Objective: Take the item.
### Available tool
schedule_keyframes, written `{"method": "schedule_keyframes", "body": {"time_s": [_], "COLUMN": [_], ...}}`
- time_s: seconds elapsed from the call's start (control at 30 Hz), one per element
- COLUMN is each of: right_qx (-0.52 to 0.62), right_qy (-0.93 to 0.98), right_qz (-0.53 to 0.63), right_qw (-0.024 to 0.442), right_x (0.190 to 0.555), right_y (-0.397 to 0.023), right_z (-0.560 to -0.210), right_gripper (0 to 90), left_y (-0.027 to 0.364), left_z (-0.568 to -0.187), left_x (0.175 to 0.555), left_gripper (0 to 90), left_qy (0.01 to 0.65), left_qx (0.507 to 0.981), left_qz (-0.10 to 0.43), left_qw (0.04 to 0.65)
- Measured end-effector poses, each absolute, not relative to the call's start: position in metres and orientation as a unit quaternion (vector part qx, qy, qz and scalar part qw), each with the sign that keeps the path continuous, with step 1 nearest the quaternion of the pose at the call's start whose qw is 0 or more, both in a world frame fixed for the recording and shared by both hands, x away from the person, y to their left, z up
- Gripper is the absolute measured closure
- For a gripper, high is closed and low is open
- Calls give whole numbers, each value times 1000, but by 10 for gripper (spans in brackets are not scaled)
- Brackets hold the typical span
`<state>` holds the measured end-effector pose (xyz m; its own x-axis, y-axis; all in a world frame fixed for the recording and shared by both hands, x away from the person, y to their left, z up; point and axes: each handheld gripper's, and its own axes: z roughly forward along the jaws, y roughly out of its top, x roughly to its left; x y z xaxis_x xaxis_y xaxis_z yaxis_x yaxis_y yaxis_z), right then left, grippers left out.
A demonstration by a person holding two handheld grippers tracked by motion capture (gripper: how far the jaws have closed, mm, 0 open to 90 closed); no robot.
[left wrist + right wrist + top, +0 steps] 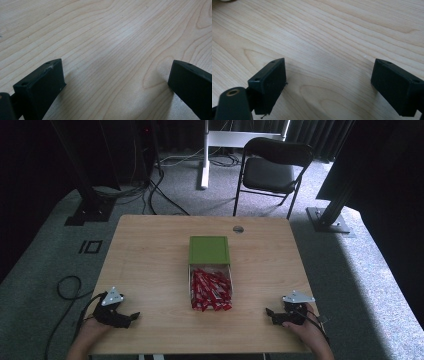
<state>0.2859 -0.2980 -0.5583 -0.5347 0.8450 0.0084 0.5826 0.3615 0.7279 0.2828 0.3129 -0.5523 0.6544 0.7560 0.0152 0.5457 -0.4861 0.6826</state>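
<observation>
Right gripper point(329, 82) fingers point(270, 82) spread wide over bare wooden table point(332, 30).

On the bench point(150, 250), an open box point(210, 290) of packets point(210, 291) sits at the centre with its lid point(209, 250) just behind it, the left claw point(134, 316) and right claw point(270, 312) resting near the front corners.

One light wooden counter point(150, 250) carries one clear rectangular plastic box point(210, 287) and one flat green square lid point(209, 250). The box holds a heap of red-and-white sachets point(210, 290), too many and too jumbled to count. Two black handheld grippers point(134, 316) point(268, 311) rest on the counter, each with two fingers point(40, 87). One black folding chair point(272, 167) stands beyond.
</observation>
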Motion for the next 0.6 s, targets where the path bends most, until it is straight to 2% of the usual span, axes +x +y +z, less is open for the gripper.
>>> {"method": "schedule_keyframes", "body": {"time_s": [0.6], "right_qx": [444], "right_qy": [804], "right_qz": [349], "right_qw": [188], "right_x": [286], "right_y": [-298], "right_z": [-558], "right_gripper": [122], "left_y": [312], "left_z": [-552], "left_x": [282], "left_gripper": [14], "left_qy": [382], "left_qx": [848], "left_qz": [158], "left_qw": [331]}}
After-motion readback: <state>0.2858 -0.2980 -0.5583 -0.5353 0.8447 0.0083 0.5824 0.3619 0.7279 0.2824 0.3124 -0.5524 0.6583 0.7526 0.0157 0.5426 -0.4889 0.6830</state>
